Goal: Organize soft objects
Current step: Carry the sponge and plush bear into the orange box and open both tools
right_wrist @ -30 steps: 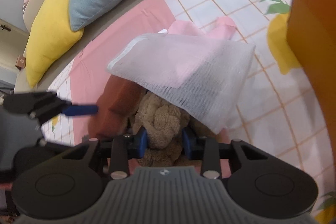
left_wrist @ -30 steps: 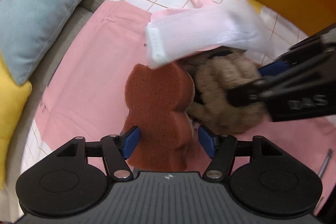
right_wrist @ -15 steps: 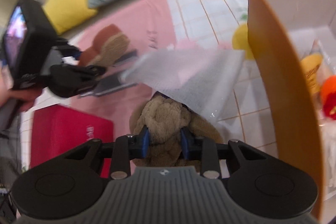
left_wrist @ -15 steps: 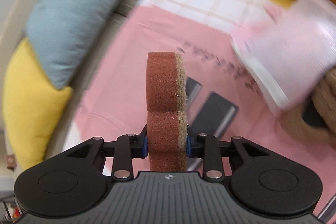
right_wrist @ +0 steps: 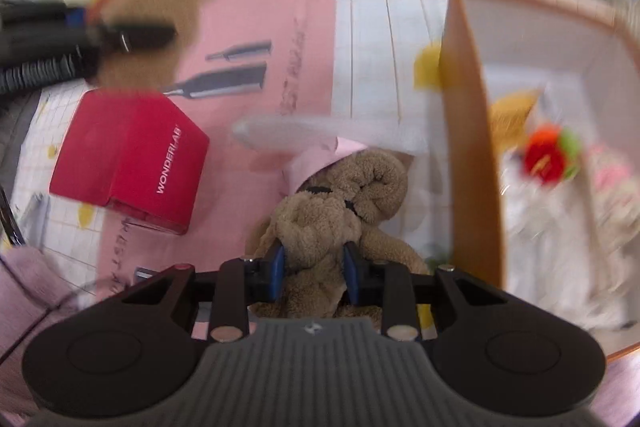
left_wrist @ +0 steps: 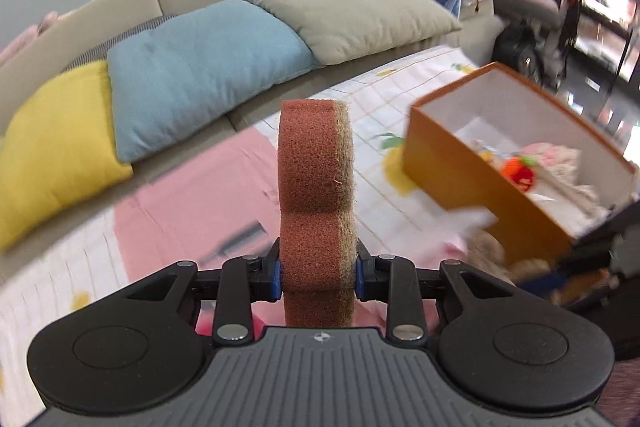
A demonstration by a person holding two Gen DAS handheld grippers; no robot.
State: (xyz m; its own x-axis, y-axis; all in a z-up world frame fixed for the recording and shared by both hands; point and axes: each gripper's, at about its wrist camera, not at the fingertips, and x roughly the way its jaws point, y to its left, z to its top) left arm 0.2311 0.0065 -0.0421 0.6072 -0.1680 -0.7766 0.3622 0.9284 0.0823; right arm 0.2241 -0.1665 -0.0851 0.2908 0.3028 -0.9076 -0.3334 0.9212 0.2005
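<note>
Cushions line the sofa behind the work surface, three in all: a yellow cushion (left_wrist: 52, 151), a blue cushion (left_wrist: 204, 75) and a beige cushion (left_wrist: 352, 13). An orange box (left_wrist: 476, 183) stands open on the checked cloth (left_wrist: 384, 99), with an orange-and-red toy (left_wrist: 520, 173) and pale fabric inside; in the right wrist view its near wall rises just beside the plush, between it and the contents. One red box (right_wrist: 132, 159) marked WONDERLAB lies on the pink sheet (right_wrist: 256, 27), well apart from the orange box. The left claw (left_wrist: 317, 275) is clamped on a brown sponge (left_wrist: 316, 167), held upright and clear of the surface; it has a rust-coloured foam side, a thinner tan scouring layer and a lobed outline. The right claw (right_wrist: 314, 273) is pressed shut around a tan plush toy (right_wrist: 344, 195), fuzzy and rolled in looks, raised above the cloth. A white mesh bag (right_wrist: 320, 135) and a pink cloth (right_wrist: 320, 161) hang over its far end.
</note>
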